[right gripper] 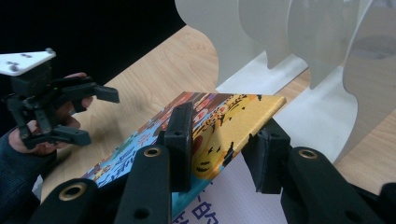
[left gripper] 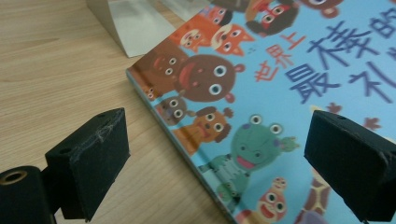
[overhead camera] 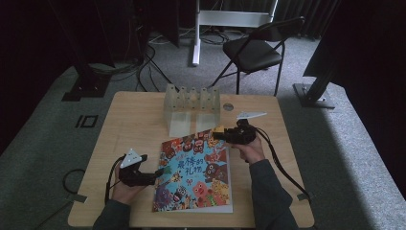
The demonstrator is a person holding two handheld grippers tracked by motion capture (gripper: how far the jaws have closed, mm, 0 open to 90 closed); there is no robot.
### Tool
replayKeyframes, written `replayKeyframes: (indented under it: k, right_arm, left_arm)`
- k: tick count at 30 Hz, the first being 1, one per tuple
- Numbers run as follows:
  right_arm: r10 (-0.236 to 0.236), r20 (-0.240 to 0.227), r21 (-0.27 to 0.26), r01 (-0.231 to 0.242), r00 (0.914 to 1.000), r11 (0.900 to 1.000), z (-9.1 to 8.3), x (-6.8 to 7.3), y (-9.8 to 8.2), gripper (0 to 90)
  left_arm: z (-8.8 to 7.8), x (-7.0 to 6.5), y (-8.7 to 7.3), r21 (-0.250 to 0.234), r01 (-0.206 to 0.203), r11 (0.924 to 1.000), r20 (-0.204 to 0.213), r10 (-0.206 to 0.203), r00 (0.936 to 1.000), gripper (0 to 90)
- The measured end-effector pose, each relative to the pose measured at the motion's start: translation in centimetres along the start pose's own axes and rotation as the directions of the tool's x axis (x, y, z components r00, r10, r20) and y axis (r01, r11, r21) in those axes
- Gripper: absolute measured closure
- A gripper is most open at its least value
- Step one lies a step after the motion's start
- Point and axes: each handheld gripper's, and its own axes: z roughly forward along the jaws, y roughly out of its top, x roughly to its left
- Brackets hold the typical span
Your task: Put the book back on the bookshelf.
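Pale divider rack (overhead camera: pixel 192 108) on wooden table (overhead camera: pixel 129 124); black folding chair (overhead camera: pixel 256 50) beyond.

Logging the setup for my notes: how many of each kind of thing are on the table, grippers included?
Book: 1
Rack: 1
Disc: 1
Grippers: 2, left gripper and right gripper
Total: 5

A picture book (overhead camera: pixel 196 175) lies on the wooden table (overhead camera: pixel 129 124), a gripper at each side edge.
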Motion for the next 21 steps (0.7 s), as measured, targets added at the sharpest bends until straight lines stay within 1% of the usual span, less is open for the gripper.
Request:
replayKeyframes:
  k: [2,3,4,8,9,16,19,21]
  right_arm:
    - [-0.004,0.001,-0.004,0.004,1.0000,1.000,-0.1,0.1,0.0,65.3]
    - [-0.016,0.008,-0.018,0.016,0.9998,1.000,-0.4,0.6,0.1,65.8]
    - [-0.022,0.009,-0.025,0.022,0.9997,0.999,-0.5,0.9,0.1,65.9]
    - [-0.046,0.015,-0.038,0.047,0.9988,0.998,-0.9,1.6,0.3,66.1]
    - [-0.054,0.016,-0.043,0.055,0.9984,0.998,-1.0,1.7,0.3,66.2]
    - [-0.077,0.013,-0.078,0.077,0.9970,0.994,-1.7,2.3,0.5,67.7]
    - [-0.087,0.015,-0.101,0.088,0.9961,0.991,-2.2,2.6,0.7,68.6]
    - [-0.094,0.015,-0.116,0.096,0.9954,0.989,-2.5,2.8,0.8,69.2]
  left_arm:
    - [0.0,0.1,0.1,0.003,0.003,1.0000,0.004,-0.003,1.0000,6.7]
    - [0.1,0.3,0.3,-0.002,0.008,1.0000,0.015,-0.008,0.9999,6.7]
    - [0.2,0.4,0.4,-0.004,0.008,1.0000,0.015,-0.007,0.9999,6.9]
    - [0.4,0.6,0.8,-0.006,0.008,1.0000,0.019,-0.008,0.9998,7.1]
    - [0.5,0.6,0.8,-0.011,0.014,0.9998,0.021,-0.014,0.9997,7.2]
    - [0.9,0.9,1.1,-0.010,0.027,0.9996,0.035,-0.027,0.9990,7.9]
    - [1.1,1.1,1.4,-0.015,0.031,0.9994,0.048,-0.030,0.9984,11.8]
    - [1.2,1.2,1.5,-0.017,0.031,0.9994,0.050,-0.030,0.9983,11.8]
